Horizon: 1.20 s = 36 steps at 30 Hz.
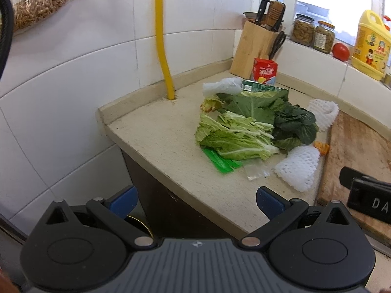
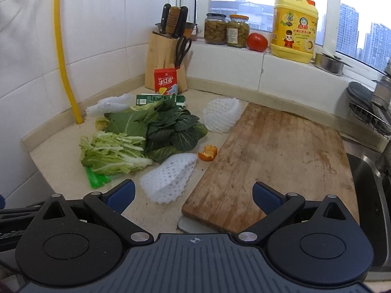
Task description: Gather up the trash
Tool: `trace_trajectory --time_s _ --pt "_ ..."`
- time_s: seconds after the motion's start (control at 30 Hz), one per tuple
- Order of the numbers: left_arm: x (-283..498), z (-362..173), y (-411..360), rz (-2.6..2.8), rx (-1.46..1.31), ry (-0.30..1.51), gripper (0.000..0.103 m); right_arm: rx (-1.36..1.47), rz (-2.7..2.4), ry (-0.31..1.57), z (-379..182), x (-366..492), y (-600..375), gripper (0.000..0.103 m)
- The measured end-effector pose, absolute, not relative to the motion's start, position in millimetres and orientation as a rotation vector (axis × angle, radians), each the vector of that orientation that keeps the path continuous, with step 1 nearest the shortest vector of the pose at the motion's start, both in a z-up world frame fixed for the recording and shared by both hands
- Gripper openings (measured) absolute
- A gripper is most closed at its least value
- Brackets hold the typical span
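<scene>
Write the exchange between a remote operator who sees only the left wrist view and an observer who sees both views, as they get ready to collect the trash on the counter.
Operator: My view cuts off most of the cutting board. Is anything lying on it?
Observer: No. The whole cutting board shows in the right wrist view, and its top is bare.
Operator: What is past the board's right side?
Observer: A steel sink sits right beside it, below the counter's level.
</scene>
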<state>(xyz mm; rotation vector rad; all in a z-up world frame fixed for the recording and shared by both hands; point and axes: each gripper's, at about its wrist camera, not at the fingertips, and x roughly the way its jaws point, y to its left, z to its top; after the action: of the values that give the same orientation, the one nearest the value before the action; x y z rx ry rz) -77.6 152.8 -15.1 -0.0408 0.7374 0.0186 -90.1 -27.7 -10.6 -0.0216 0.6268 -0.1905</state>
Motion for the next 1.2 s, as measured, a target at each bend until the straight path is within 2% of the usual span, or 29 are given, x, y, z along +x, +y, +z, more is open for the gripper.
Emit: trace_trajectory --time_s 0.5,0.93,1.1,1.2 --pt "-26.1 -18.9 142.2 0.017 -0.081 0.731 0.103 -0.022 -0.086 0.653 -20.0 -34.5 -56.8 0.103" --pt "-23.2 -35.3 109.2 0.048 -0.060 0.859 0.103 0.239 0.066 0.720 -34.4 -30.1 -93.8 0.103" --pt "-22.9 -23.5 102.1 0.071 -0.021 0.819 0.103 0.289 0.165 0.789 -34.4 -25.4 -106.2 0.103" --pt "-23.4 -14.1 105.0 0.048 -0.054 0.762 0.103 0.305 0.149 0.737 -27.8 -26.3 -112.4 0.103"
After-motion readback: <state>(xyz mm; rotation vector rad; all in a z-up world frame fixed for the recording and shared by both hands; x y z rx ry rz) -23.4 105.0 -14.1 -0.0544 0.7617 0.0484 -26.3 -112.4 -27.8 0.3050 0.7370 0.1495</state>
